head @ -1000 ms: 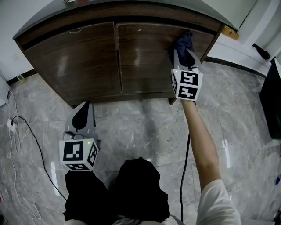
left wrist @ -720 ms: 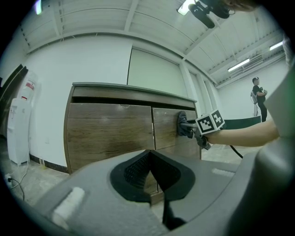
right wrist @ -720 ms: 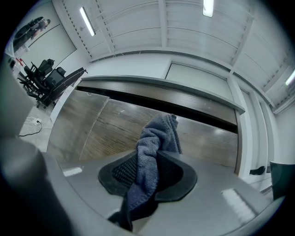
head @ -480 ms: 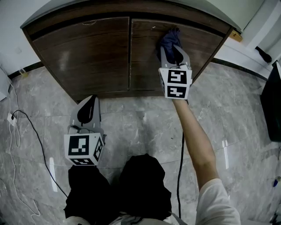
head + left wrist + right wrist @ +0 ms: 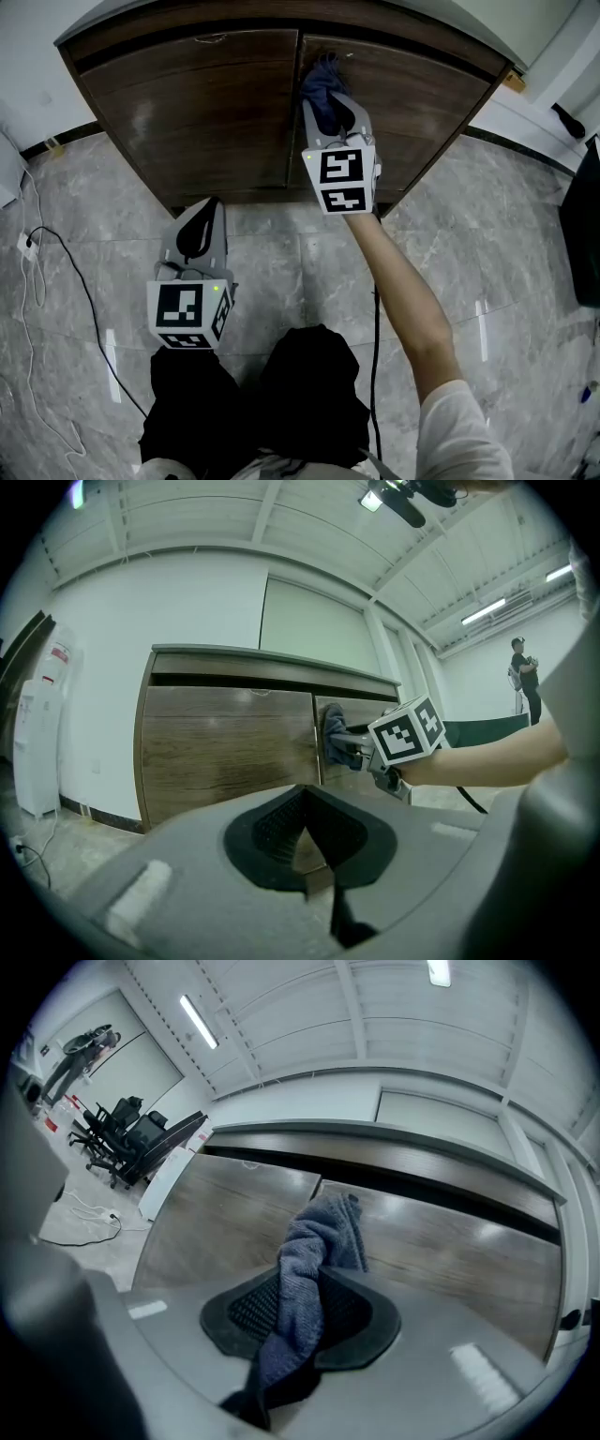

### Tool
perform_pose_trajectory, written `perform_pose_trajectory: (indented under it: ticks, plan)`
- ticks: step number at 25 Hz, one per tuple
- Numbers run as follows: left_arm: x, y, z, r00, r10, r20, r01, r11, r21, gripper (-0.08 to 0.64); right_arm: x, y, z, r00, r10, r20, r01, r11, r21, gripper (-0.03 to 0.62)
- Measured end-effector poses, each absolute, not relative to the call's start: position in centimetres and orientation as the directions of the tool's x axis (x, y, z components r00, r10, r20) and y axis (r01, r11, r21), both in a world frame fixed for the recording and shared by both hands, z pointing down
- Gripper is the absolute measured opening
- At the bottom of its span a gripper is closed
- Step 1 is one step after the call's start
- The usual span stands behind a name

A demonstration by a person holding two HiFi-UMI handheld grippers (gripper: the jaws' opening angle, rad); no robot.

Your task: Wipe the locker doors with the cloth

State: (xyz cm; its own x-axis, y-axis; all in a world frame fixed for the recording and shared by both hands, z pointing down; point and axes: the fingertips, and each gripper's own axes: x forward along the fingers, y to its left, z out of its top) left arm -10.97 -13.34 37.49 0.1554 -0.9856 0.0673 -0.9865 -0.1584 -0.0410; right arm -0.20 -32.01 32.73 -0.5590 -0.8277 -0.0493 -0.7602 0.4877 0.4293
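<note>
Our right hand-held gripper [image 5: 330, 112] clamps the bunched blue-grey terry cloth [image 5: 314, 1241] against the right locker door [image 5: 417, 103]. Our left hand-held gripper [image 5: 302, 838] stands closed, empty.

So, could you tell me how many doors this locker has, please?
2: the left door, bare, and the right door, with the cloth against it near the seam. No others show.

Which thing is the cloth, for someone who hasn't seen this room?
Find the dark wooden locker with two doors. On its right door, just past the centre seam near the top, the right gripper holds a bundle to the wood. That is the cloth: blue-grey and crumpled, the only fabric there.
</note>
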Motion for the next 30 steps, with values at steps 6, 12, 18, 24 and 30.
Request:
perform_pose_trajectory:
  ticks: [6, 12, 18, 24, 30]
  plan:
    - [-11.5, -13.2, 37.6, 0.151, -0.986, 0.07, -0.987, -0.154, -0.042, 0.0, -1.1, -31.7, 34.8, -0.581, -0.814, -0.013, -0.731, 0.514, 0.448, 0.101]
    - [-11.2, -13.3, 37.8, 0.155, -0.985, 0.075, -0.986, -0.159, -0.054, 0.0, 1.8, -32.6, 35.6, -0.549, -0.836, -0.005, -0.748, 0.489, 0.449, 0.1]
    - [-10.7, -13.5, 38.3, 0.161, -0.983, 0.089, -0.985, -0.166, -0.051, 0.0, 6.3, -33.8, 35.8, -0.501, -0.865, 0.0, -0.775, 0.449, 0.444, 0.098]
    - [-9.9, -13.7, 38.6, 0.169, -0.98, 0.1, -0.983, -0.175, -0.051, 0.0, 10.6, -35.1, 36.1, -0.448, -0.894, 0.004, -0.803, 0.404, 0.439, 0.092]
    - [-9.7, -13.8, 38.6, 0.165, -0.981, 0.103, -0.984, -0.171, -0.057, 0.0, 15.1, -36.4, 36.3, -0.398, -0.917, 0.008, -0.83, 0.364, 0.423, 0.087]
